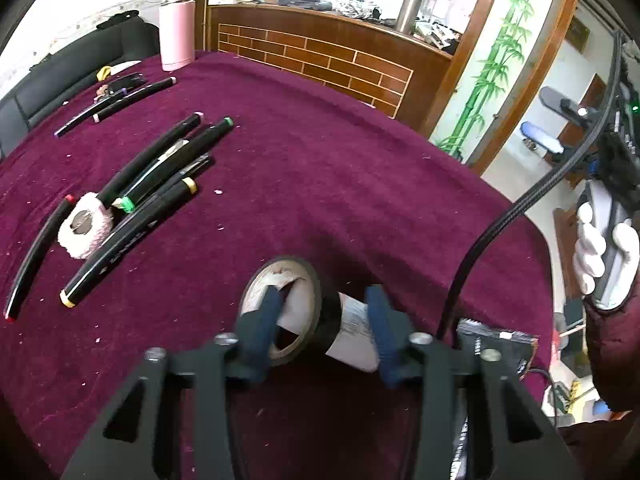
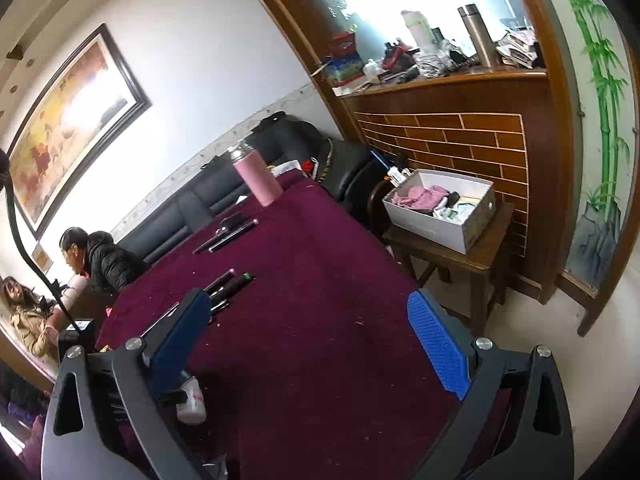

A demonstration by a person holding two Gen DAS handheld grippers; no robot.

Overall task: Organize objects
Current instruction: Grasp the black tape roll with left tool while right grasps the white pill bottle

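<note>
In the left wrist view my left gripper (image 1: 322,302) is shut on a black tape roll (image 1: 286,308): one finger sits inside the roll's core, the other against a white paper-wrapped part (image 1: 352,330) on its right side. The roll is low over the maroon tablecloth (image 1: 320,160). A heap of black markers (image 1: 160,176) and a white fluffy roll (image 1: 84,226) lie to the left. My right gripper (image 2: 312,320) is open and empty above the tablecloth (image 2: 320,280). The markers (image 2: 226,284) lie beyond its left finger.
A pink bottle (image 1: 177,36) stands at the table's far edge, also in the right wrist view (image 2: 258,180). More markers (image 1: 120,100) lie near it. A small white bottle (image 2: 192,398) sits by my right gripper's left finger. A white box (image 2: 440,208) rests on a wooden stool right of the table.
</note>
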